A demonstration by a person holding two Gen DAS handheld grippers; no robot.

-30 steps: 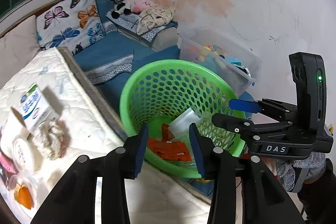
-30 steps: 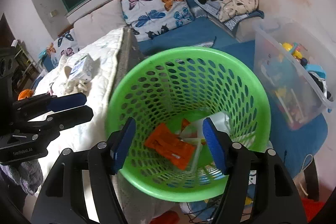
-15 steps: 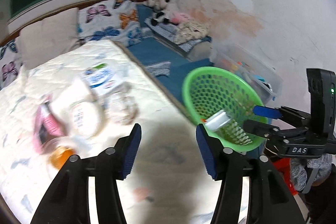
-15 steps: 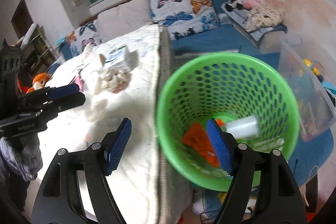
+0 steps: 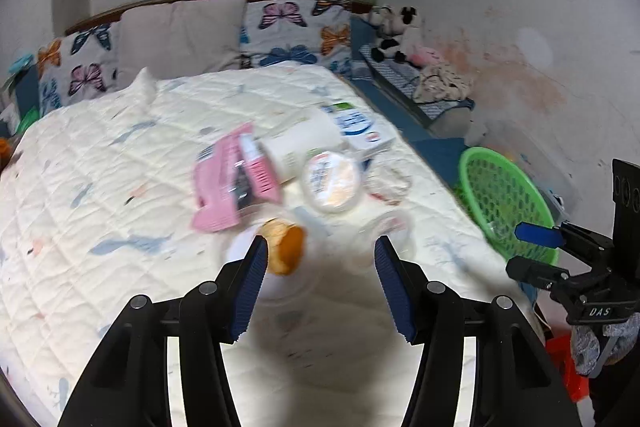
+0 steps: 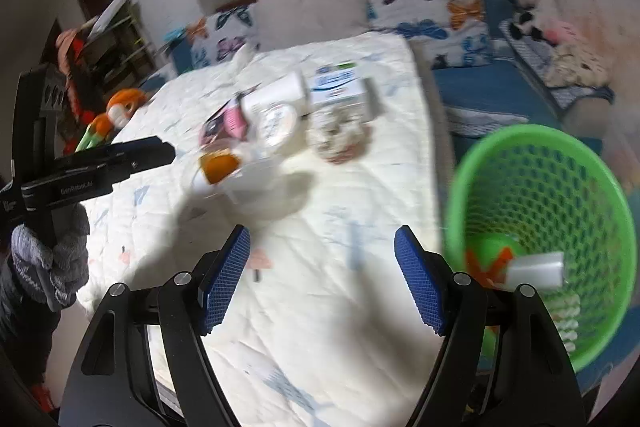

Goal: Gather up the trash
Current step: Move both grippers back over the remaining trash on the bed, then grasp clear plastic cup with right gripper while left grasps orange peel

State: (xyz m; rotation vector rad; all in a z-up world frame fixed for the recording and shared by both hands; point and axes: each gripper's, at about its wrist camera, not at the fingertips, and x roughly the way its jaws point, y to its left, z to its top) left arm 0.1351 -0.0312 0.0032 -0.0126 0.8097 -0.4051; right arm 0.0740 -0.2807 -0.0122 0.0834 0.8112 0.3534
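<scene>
The bed's white quilted cover (image 5: 120, 163) carries a loose heap of litter near its middle. A green perforated plastic basket (image 6: 540, 227) stands just beside the bed. In the heap, the pink crinkly plastic packet (image 5: 230, 183) looks light and slippery, probably best pinched at an edge; the round white foil-lidded cup (image 5: 331, 181) seems stiffer. Left tool (image 5: 318, 283) and right tool (image 6: 322, 277) both hang released, empty.

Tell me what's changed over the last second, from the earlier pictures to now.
Both grippers swung from over the green basket to the bed. The left gripper now faces the trash pile by the pink packet; the right gripper is over bare quilt. Both jaws opened wider, holding nothing. The wrappers in the basket and the pile look unmoved.
</scene>
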